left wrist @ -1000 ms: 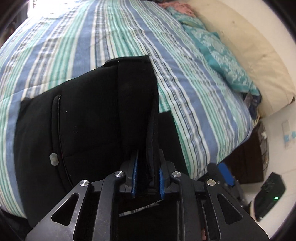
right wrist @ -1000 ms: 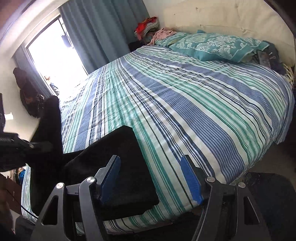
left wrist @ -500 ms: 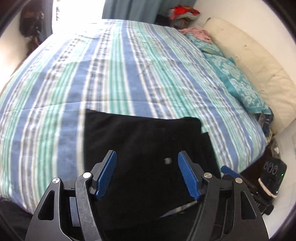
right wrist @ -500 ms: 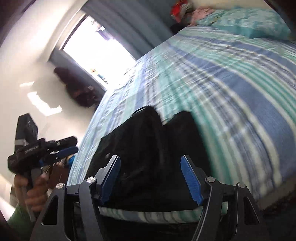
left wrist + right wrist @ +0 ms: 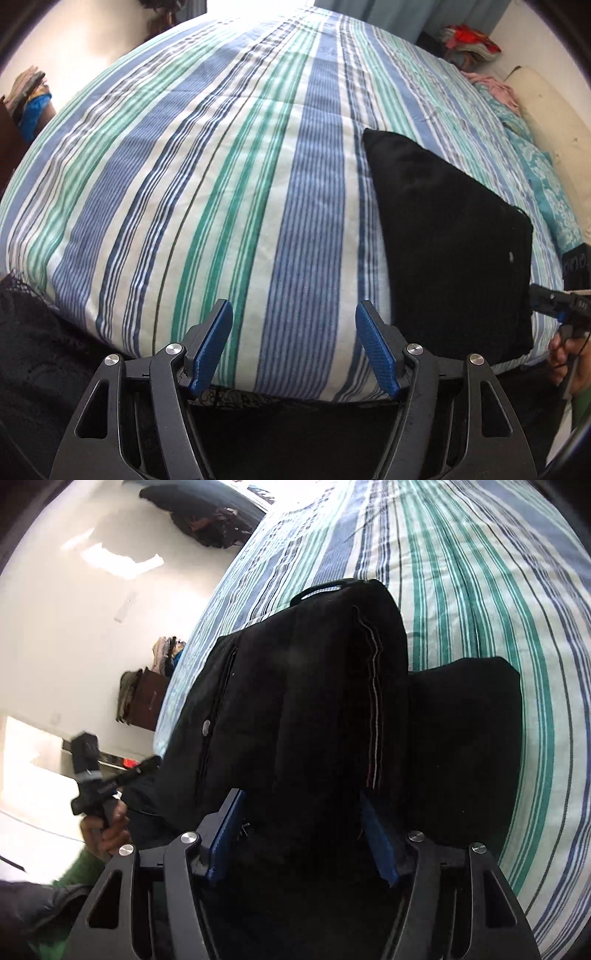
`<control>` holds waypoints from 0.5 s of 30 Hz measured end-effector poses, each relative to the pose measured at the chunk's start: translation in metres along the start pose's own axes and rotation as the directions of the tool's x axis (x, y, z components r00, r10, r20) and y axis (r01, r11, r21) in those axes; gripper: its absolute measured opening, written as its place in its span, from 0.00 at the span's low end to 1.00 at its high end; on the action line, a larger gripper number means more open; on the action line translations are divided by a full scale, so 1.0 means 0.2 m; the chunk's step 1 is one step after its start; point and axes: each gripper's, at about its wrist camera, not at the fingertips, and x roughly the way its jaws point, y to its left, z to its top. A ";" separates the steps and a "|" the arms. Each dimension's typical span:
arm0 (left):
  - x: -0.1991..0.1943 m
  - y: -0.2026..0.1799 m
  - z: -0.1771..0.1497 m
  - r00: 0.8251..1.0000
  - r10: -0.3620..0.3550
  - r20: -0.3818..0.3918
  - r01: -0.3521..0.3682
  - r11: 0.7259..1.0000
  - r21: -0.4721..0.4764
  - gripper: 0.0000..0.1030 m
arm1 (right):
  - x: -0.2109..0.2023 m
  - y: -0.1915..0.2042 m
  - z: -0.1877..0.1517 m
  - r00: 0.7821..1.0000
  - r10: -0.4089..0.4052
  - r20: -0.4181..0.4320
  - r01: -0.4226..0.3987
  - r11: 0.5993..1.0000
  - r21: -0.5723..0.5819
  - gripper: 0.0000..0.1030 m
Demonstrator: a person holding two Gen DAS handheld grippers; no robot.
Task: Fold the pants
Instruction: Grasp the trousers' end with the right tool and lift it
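Note:
The black pants (image 5: 450,236) lie folded on the striped bedcover (image 5: 221,166) near the bed's front right edge. My left gripper (image 5: 293,343) is open and holds nothing; it hangs over bare cover to the left of the pants. In the right wrist view the pants (image 5: 295,686) fill the middle, seam and pocket button showing. My right gripper (image 5: 301,834) points down at their near end, its jaws closing with black fabric between the blue fingers (image 5: 225,830), which do not clearly press. Each gripper appears in the other's view: right gripper (image 5: 543,299), left gripper (image 5: 146,766).
A teal pillow (image 5: 546,184) and a cream headboard (image 5: 546,110) line the bed's right side. Piled clothes (image 5: 469,37) sit in the far corner. A dark cabinet with clothes (image 5: 140,698) stands by the wall. A hand with a green sleeve (image 5: 107,830) holds the left gripper.
My left gripper let go of the pants' raised edge, opened and swung left onto bare bedcover. My right gripper tipped down and closed in on the folded pants.

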 end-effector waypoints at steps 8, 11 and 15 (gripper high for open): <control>0.03 0.04 0.02 1.000 0.000 -0.002 0.000 0.999 -0.040 0.69 | 0.09 0.08 0.02 1.000 -0.012 -0.012 0.012 1.000 0.024 0.24; 0.03 0.03 0.01 1.000 0.013 0.000 -0.013 1.000 -0.026 0.69 | 0.03 0.09 0.00 0.999 0.027 0.043 -0.029 0.998 0.048 0.09; 0.04 0.04 0.01 1.000 0.015 -0.003 -0.015 1.000 -0.027 0.69 | -0.11 0.18 -0.03 0.986 0.094 0.140 -0.099 0.995 0.026 0.09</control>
